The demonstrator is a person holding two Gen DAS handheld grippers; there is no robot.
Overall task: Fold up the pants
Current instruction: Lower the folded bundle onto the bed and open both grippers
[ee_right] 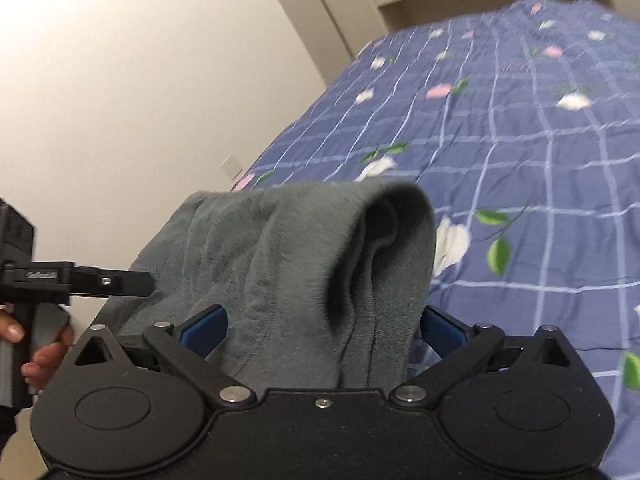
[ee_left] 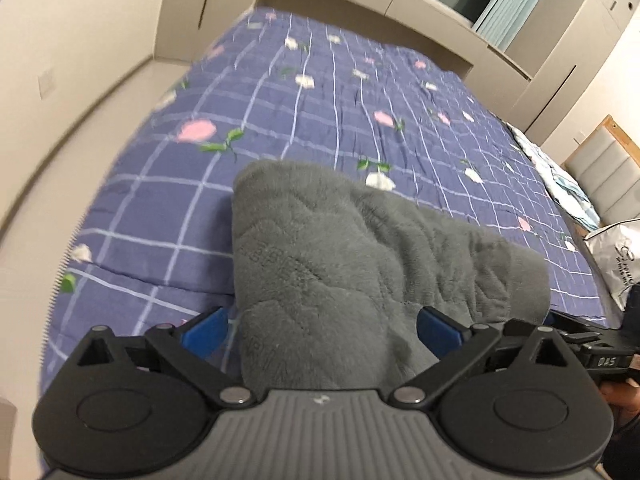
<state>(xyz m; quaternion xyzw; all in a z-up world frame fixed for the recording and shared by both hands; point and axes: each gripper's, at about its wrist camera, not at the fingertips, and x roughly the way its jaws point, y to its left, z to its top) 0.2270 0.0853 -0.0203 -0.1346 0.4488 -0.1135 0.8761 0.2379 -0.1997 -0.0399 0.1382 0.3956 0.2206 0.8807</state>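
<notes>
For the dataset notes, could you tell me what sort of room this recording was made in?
Most likely a home bedroom: a bed under a blue checked floral quilt, built-in cabinets beyond it, a padded headboard at one side, and grey pants being folded.

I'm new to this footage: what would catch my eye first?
The fuzzy grey pants fill the middle of both wrist views, bunched between the blue pads of the left gripper and the right gripper. Behind them spreads the purple checked floral quilt over the bed.
</notes>
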